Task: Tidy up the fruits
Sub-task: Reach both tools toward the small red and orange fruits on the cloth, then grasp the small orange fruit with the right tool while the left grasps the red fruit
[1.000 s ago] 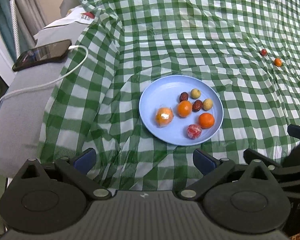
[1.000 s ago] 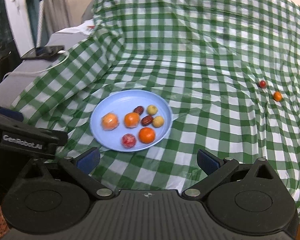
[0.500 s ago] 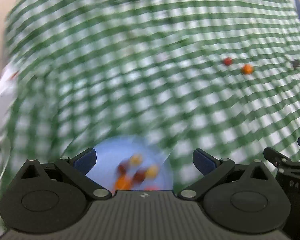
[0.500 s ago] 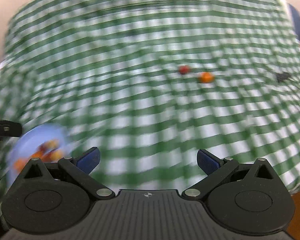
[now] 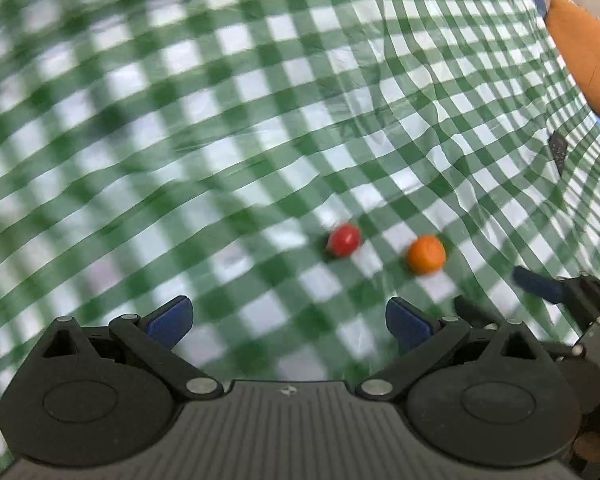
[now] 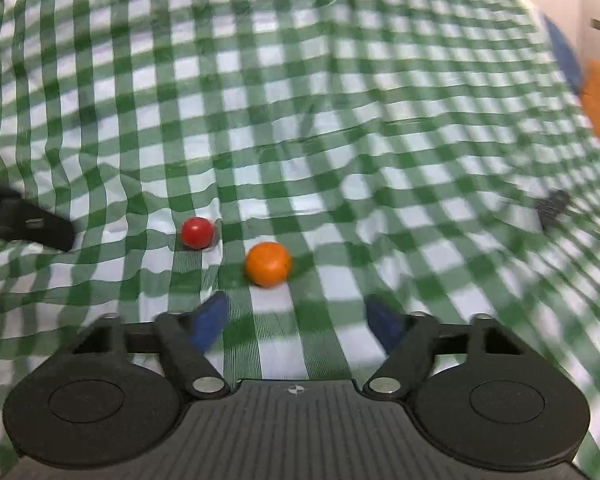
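Both tools swung from plate toward red fruit (image 6: 197, 232), orange fruit (image 6: 267, 263).

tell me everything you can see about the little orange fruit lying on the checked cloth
The orange fruit is small, round and smooth, plain matte orange, with no stem or leaf visible. It rests on the green and white checked cloth, apart from the smaller red fruit to its left. Nothing grips or touches it. The right gripper is open just short of it, fingers either side of its line. The left-wrist view shows it slightly blurred.
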